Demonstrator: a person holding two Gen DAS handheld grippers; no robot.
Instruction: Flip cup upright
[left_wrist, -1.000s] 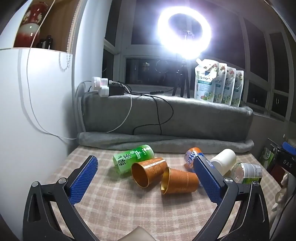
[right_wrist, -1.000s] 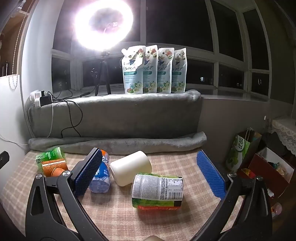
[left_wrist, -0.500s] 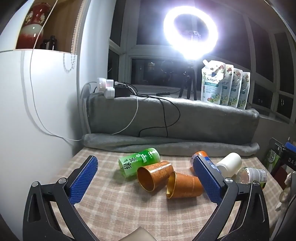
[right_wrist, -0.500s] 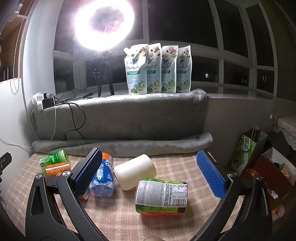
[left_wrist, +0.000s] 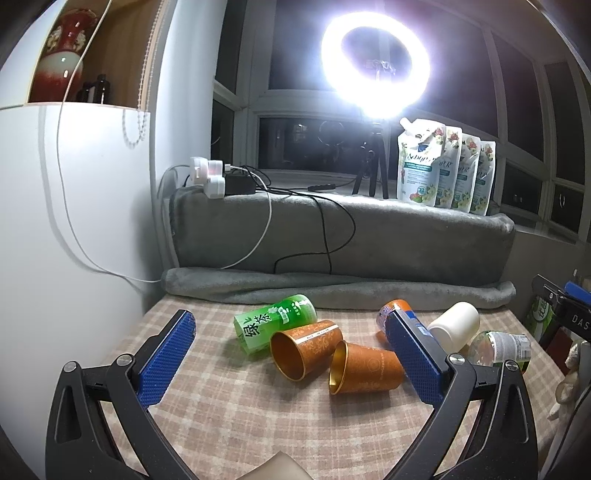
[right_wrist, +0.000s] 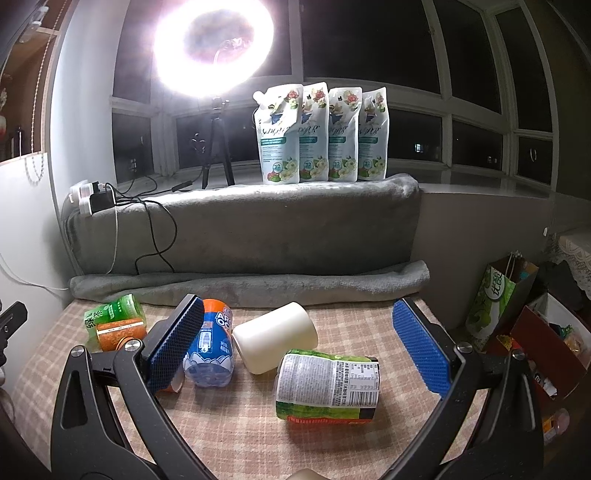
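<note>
Two orange-gold cups lie on their sides on the checked tablecloth (left_wrist: 229, 417), one (left_wrist: 303, 349) with its mouth toward me, the other (left_wrist: 364, 369) to its right. A white cup (left_wrist: 456, 325) also lies on its side; in the right wrist view it (right_wrist: 275, 341) sits mid-table. My left gripper (left_wrist: 291, 354) is open and empty, its blue pads on either side of the orange cups, held back from them. My right gripper (right_wrist: 299, 347) is open and empty, with the white cup between its pads farther ahead.
A green tea bottle (left_wrist: 275, 323), a blue-orange bottle (right_wrist: 210, 349) and a labelled bottle (right_wrist: 328, 386) lie among the cups. A grey blanket roll (left_wrist: 332, 286) borders the back. A white wall (left_wrist: 74, 240) stands left. Bags and boxes (right_wrist: 517, 317) sit beyond the right edge.
Both grippers have drawn back and risen a little, so the objects look slightly farther and lower. Nothing on the table has moved; both stay open.
</note>
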